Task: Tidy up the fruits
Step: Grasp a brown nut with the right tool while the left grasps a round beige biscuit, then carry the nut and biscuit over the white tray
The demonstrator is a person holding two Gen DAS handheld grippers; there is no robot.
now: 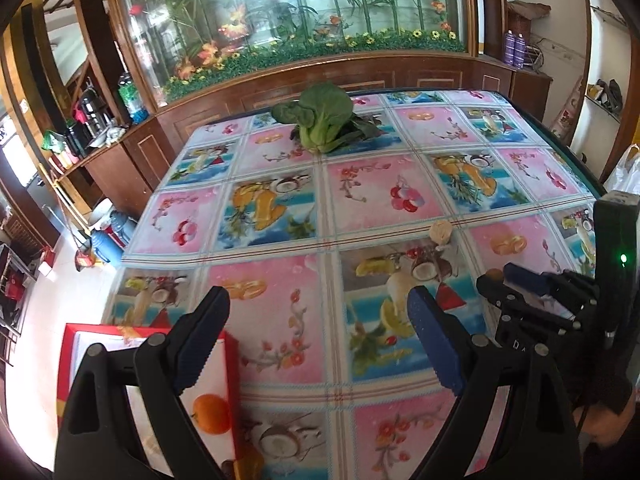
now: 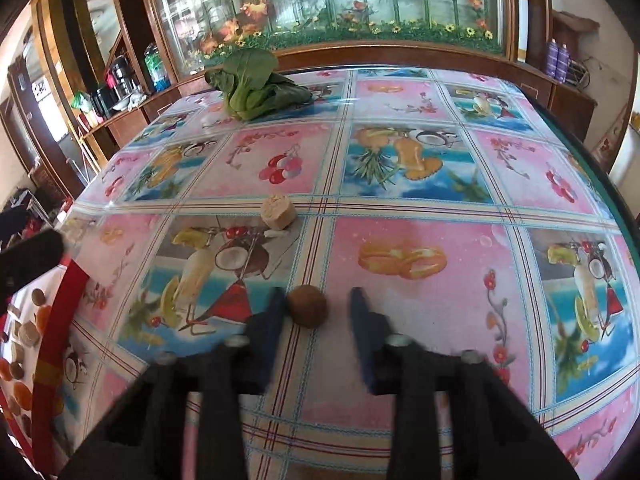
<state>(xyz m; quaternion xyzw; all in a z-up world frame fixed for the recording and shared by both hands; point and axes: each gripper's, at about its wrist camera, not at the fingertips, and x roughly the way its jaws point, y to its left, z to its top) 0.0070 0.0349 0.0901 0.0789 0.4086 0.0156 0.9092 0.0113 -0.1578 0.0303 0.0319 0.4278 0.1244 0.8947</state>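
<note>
The small brown fruit (image 2: 307,305) lies on the tablecloth (image 2: 400,248) between the spread fingers of the right gripper (image 2: 316,308), seemingly touching the left one, while the left gripper (image 1: 320,336), empty and agape, hangs farther off.

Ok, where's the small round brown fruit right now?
In the right wrist view, the brown fruit sits on the tablecloth between the open right tongs, close against the left finger, nearer the camera than the tan cylindrical piece.

Leafy green vegetable (image 1: 326,120) at far table end; floral display case (image 1: 288,20) behind; purple bottles (image 1: 514,49) on shelf.
</note>
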